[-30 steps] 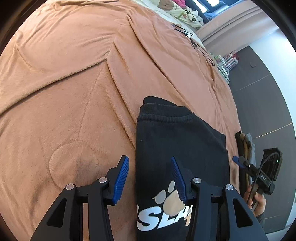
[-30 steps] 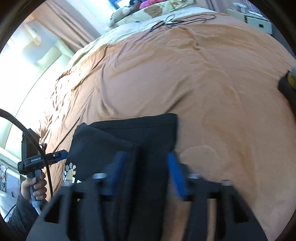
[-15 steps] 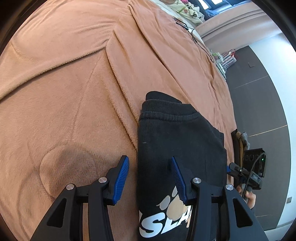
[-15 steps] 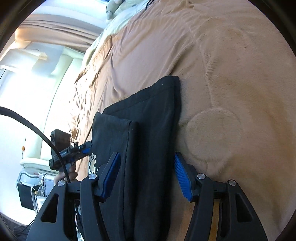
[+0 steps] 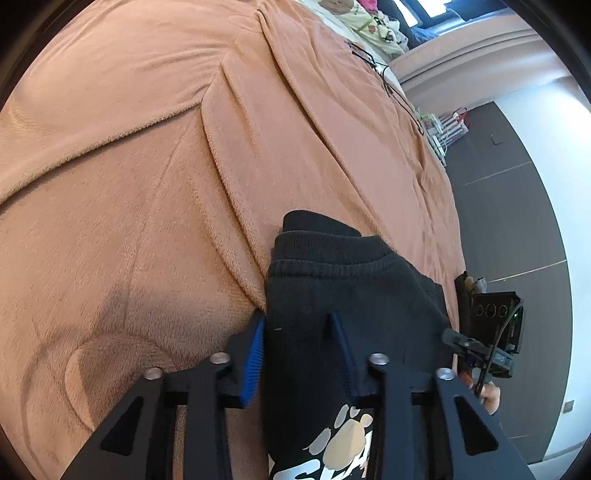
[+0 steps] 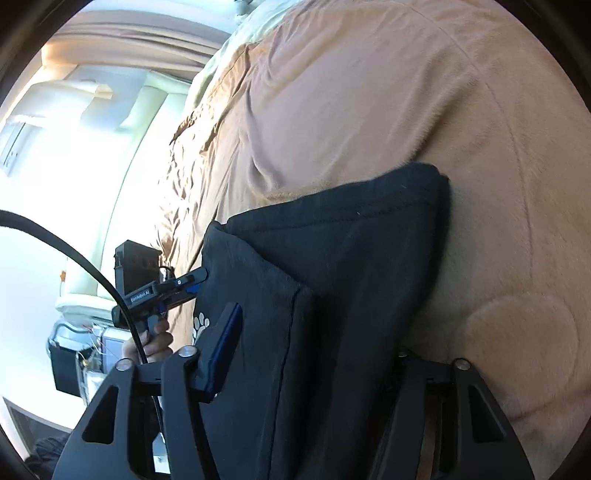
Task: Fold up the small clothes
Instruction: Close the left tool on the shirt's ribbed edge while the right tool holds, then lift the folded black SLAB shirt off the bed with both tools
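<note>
A black folded garment with a paw print lies on a tan blanket. My left gripper is closing on its left edge. Both blue pads touch the cloth bunched between them. In the right wrist view the same garment rises in a fold between the jaws of my right gripper, which is also closing. One of its pads presses the cloth and the other finger is hidden under the fabric. Each gripper shows in the other's view: the right gripper and the left gripper.
A black cable and patterned pillows lie at the far end of the bed. A pile of dark clothes sits at the bed's right edge. Bright curtains stand beyond the left edge. Dark floor lies to the right.
Both grippers' jaws have narrowed onto the garment. The right gripper dropped and came closer, and its far finger is now under the cloth. The fabric has bunched up between the fingers.
</note>
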Motion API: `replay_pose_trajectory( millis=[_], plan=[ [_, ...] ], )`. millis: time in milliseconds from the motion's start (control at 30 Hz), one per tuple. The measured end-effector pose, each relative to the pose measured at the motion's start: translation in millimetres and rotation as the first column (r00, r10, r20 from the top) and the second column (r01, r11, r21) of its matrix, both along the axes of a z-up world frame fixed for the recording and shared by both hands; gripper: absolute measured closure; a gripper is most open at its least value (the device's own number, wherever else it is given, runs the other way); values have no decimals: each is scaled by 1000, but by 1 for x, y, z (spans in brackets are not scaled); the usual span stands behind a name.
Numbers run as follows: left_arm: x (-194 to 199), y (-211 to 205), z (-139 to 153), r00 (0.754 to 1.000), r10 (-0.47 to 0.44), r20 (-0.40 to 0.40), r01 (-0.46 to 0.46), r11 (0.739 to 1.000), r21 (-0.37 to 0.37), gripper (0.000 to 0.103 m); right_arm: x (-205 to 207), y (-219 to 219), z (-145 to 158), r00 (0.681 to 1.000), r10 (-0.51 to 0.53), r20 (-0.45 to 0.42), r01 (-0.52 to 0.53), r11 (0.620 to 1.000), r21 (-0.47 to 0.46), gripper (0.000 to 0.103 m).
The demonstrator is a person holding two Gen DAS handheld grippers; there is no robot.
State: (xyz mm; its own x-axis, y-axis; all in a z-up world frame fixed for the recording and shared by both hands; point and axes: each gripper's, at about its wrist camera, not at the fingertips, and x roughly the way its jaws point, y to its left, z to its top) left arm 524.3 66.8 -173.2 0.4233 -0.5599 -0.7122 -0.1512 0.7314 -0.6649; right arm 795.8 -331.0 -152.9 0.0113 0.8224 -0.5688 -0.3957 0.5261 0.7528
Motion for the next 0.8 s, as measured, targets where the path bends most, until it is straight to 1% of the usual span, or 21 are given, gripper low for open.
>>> replay_pose_trajectory(
  millis=[33,67,133,200,267,400,433,500,667,800],
  plan=[
    [-1,0,2,1000,-3,4,3,1000,4,72,2,-3,0,1000,-6,13,6,1000,-22,73],
    [-2,1,4,1000,-3,10,3,1000,3,74,1,-5,0,1000,-9,18,9,1000,-25,82],
    [-5,3,9,999,0,40,0,1000,-14,74,-4,-9,4,999,-3,34,3,1000,-4,85],
    [-6,6,11,999,5,50,-4,1000,-27,74,-8,-12,9,999,7,53,-8,1000,21,86],
    [-6,7,9,999,5,46,-4,999,-33,74,-11,-13,11,998,8,66,-9,1000,21,86],
    [-2,7,-1,1000,2,8,-2,1000,-30,74,-10,-9,6,999,3,48,-2,999,-36,82],
    [-1,6,-4,1000,1,-5,-1,1000,-29,74,-10,-10,4,999,3,43,0,999,-50,80],
    [-1,4,-4,1000,1,-4,-2,1000,-31,74,-9,-9,6,999,4,40,-1,998,-66,71],
    [0,0,-7,1000,-11,-2,11,999,-51,74,-10,0,6,999,23,32,-22,999,-46,70],
    [11,-2,-13,1000,-10,3,10,997,-82,74,-3,-3,1,1000,18,19,-18,1000,-10,70]
  ],
)
